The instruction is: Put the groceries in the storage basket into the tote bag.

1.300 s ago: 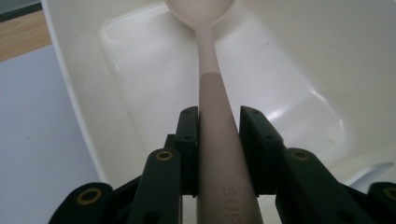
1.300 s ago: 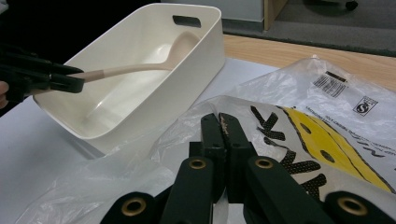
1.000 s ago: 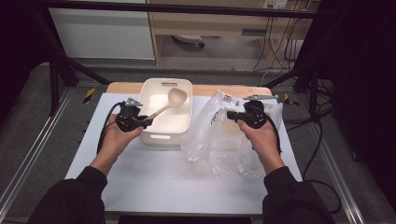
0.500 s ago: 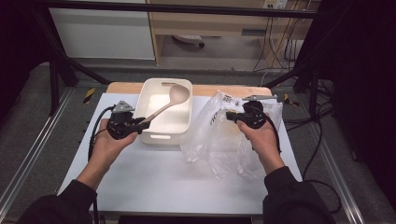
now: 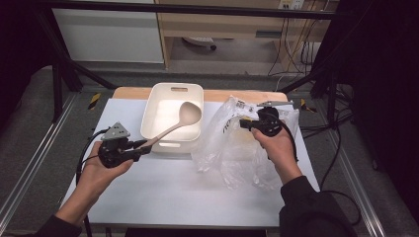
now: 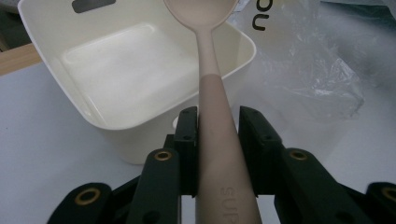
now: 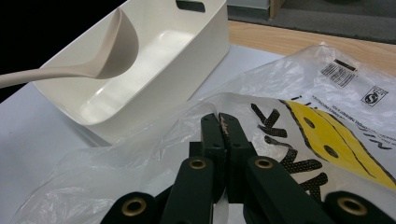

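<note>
A beige ladle-like spoon (image 5: 173, 127) is held by its handle in my left gripper (image 5: 142, 148), which is shut on it. The spoon's bowl (image 5: 190, 112) hangs over the near right part of a white tub (image 5: 163, 96). In the left gripper view the handle (image 6: 212, 107) runs up between the two jaws, over the tub's rim (image 6: 140, 123). My right gripper (image 5: 245, 124) is shut on the upper edge of a clear plastic bag (image 5: 232, 153) with yellow and black print. The right gripper view has its jaws (image 7: 219, 122) pressed together on the bag's film (image 7: 299, 88).
The tub (image 7: 187, 56) looks empty and stands at the back middle of the white table top (image 5: 163, 192). The crumpled bag lies to its right. A wooden strip (image 5: 237, 95) runs along the far edge. Cables (image 5: 341, 143) trail off to the right of the table.
My left gripper has drawn back toward the near left with the spoon, and the spoon's bowl has come from the tub's far part to its near right. The right hand has stayed put.
</note>
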A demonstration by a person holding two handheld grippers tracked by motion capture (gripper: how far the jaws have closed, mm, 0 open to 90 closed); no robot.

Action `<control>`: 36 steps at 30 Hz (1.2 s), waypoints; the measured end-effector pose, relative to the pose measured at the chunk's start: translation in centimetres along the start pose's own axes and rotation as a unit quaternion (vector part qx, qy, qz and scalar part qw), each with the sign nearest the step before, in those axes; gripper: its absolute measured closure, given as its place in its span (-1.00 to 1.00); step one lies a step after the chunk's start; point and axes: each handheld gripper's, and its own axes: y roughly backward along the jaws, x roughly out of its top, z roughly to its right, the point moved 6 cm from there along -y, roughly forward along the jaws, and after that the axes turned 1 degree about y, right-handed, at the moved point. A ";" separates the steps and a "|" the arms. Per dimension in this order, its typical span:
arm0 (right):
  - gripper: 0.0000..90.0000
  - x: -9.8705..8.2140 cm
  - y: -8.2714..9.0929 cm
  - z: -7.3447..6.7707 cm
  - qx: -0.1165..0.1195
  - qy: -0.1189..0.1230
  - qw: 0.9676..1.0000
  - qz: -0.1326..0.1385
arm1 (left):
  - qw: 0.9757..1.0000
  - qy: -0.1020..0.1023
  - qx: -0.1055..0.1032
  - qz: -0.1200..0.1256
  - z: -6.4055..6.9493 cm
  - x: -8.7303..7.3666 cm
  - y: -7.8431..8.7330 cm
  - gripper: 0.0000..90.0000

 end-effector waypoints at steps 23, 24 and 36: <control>1.00 -0.2 -0.4 -0.1 -0.007 0.012 1.000 -0.012 | 0.999 -0.008 -0.046 0.009 2.6 -1.9 3.2 0.53; 1.00 -0.2 -0.4 -0.1 -0.007 0.012 1.000 -0.013 | 0.999 -0.006 -0.047 0.008 2.9 -2.0 3.2 0.53; 1.00 -0.8 -0.5 0.3 -0.010 0.010 1.000 -0.016 | 0.996 -0.033 -0.080 -0.005 5.9 -1.7 2.7 0.53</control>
